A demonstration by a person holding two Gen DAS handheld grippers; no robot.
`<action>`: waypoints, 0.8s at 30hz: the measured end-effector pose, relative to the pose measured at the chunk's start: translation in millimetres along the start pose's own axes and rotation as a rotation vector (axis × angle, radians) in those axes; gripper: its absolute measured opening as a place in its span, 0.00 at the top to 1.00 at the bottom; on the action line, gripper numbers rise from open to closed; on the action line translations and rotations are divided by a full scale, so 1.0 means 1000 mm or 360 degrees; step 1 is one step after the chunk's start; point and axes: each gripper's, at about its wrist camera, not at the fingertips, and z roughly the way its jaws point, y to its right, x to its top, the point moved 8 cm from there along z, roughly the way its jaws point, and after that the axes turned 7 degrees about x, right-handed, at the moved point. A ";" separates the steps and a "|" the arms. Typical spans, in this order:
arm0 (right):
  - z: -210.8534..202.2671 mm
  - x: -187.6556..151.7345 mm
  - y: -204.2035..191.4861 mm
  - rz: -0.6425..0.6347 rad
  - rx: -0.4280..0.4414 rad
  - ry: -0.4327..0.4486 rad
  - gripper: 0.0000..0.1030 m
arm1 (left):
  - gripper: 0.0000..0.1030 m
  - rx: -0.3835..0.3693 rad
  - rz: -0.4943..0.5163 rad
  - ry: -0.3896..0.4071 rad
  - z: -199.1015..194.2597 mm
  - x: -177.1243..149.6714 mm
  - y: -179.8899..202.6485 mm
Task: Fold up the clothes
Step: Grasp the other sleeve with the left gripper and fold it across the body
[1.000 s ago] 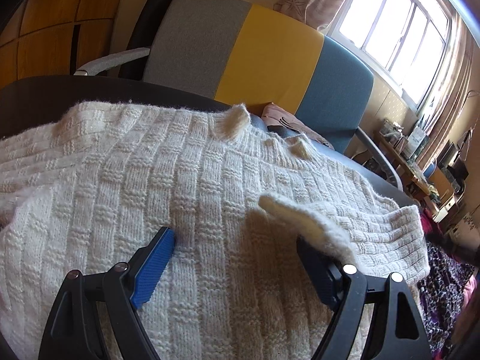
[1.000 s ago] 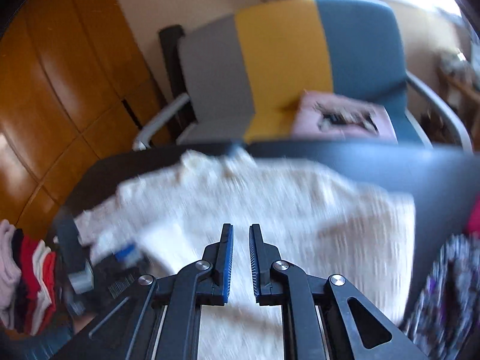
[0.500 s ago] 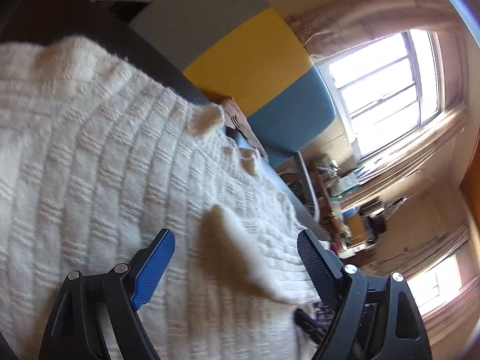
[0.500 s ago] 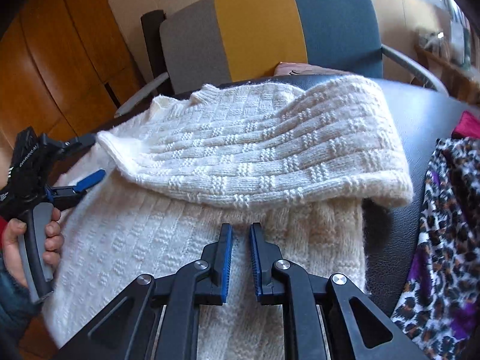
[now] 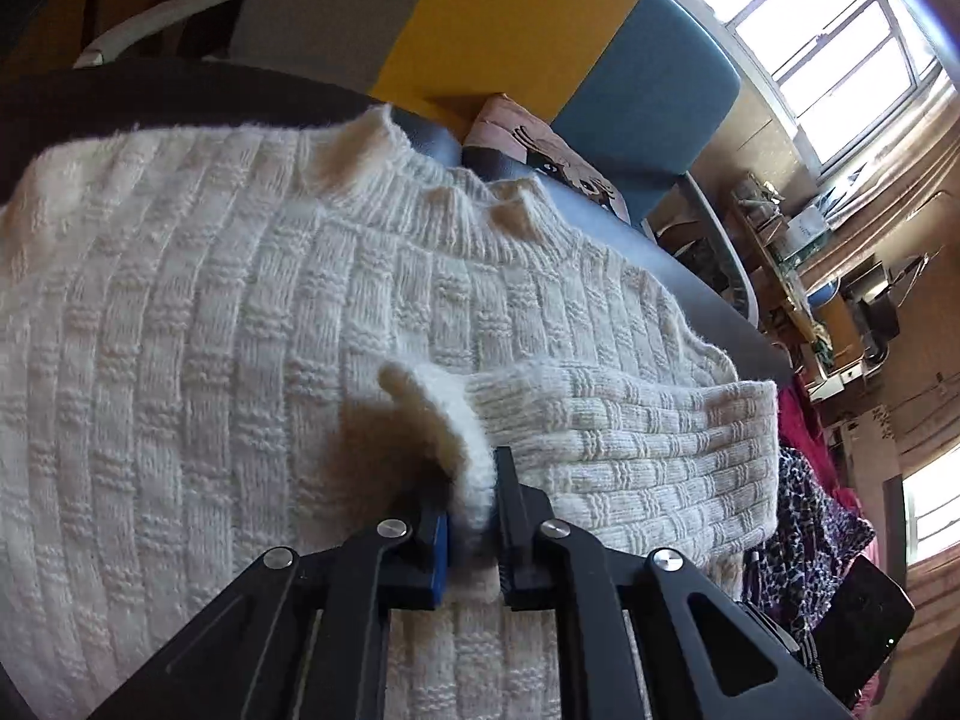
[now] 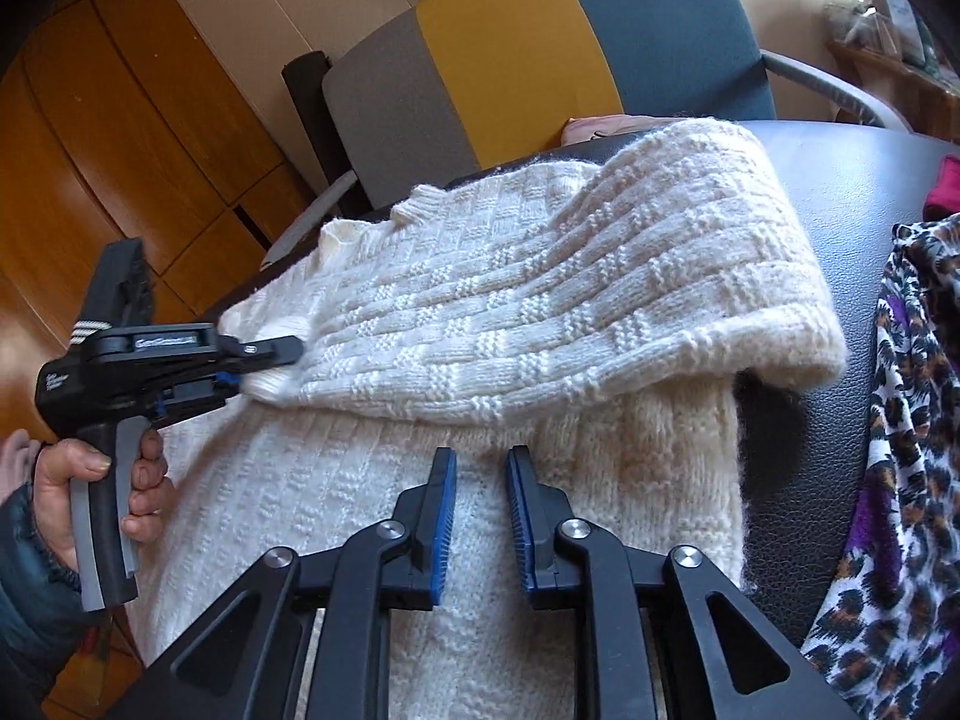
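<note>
A cream knitted sweater (image 5: 210,330) lies spread over a dark table (image 6: 840,192), with one sleeve (image 6: 570,300) folded across its body. My left gripper (image 5: 474,510) is shut on the cuff of that sleeve (image 5: 444,420), which bulges up between the pads. In the right wrist view that same gripper (image 6: 264,360) pinches the cuff at the left, held by a hand (image 6: 90,480). My right gripper (image 6: 480,468) hovers low over the sweater's lower part; its jaws are opening, with nothing between them.
A grey, yellow and blue chair (image 6: 540,42) stands behind the table with a pink cushion (image 5: 540,150) on its seat. A leopard-print garment (image 6: 900,420) lies at the table's right. Wooden cabinets (image 6: 120,150) line the left wall.
My left gripper went from wide open to shut on the sleeve cuff. My right gripper dropped closer to the sweater and its jaws have parted a little.
</note>
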 end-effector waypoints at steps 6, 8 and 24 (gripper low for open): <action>-0.002 -0.001 0.000 0.0038 0.0078 0.0011 0.72 | 0.92 -0.0182 0.0032 0.0205 -0.058 0.052 0.051; -0.002 -0.001 0.000 0.0049 0.0106 0.0014 0.69 | 0.92 -0.0235 0.0083 0.0291 -0.086 0.066 0.067; -0.002 -0.001 0.001 0.0111 0.0184 0.0032 0.67 | 0.92 -0.0060 -0.0223 0.0447 -0.098 0.083 -0.042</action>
